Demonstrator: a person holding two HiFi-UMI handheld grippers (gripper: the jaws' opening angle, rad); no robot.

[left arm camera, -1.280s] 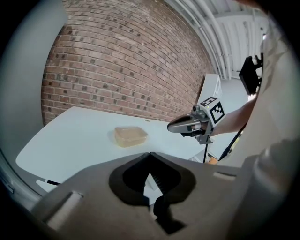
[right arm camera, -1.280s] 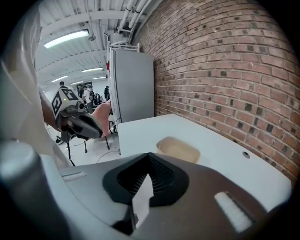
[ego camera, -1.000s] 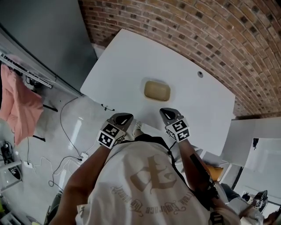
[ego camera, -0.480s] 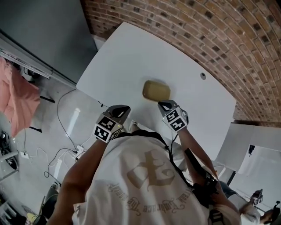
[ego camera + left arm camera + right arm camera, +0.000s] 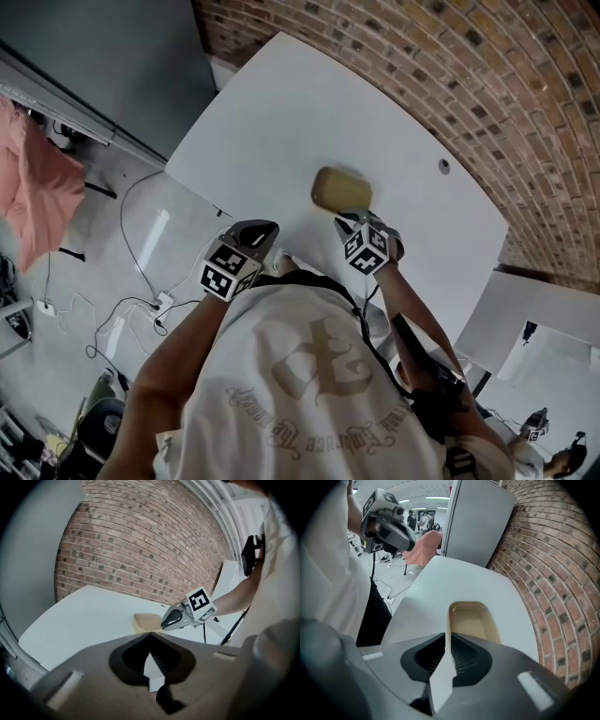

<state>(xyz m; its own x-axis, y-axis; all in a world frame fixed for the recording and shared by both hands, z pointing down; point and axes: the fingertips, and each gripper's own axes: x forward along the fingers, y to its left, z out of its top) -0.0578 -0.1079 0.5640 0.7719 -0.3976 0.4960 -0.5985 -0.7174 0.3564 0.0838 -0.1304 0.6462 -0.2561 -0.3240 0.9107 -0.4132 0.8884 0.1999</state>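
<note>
A shallow tan container [image 5: 340, 188] lies open and empty on the white table [image 5: 281, 122]. My right gripper [image 5: 349, 220] is shut and hovers right at the container's near edge; in the right gripper view the container [image 5: 471, 620] sits just beyond the shut jaw tips [image 5: 446, 634]. My left gripper [image 5: 261, 228] is shut, holds nothing, and stays back over the table's near edge. In the left gripper view, past its own tips [image 5: 150, 633], the right gripper [image 5: 176, 617] partly covers the container [image 5: 145, 620].
A brick wall [image 5: 450, 66] runs along the table's far side. A small round hole [image 5: 443, 166] is in the tabletop to the right. A grey cabinet [image 5: 476, 522] stands at the left end. Pink cloth [image 5: 37, 178] and cables [image 5: 141, 281] are on the floor side.
My right gripper has moved forward to the container's near edge. The left gripper has stayed near the table's edge. Both remain shut.
</note>
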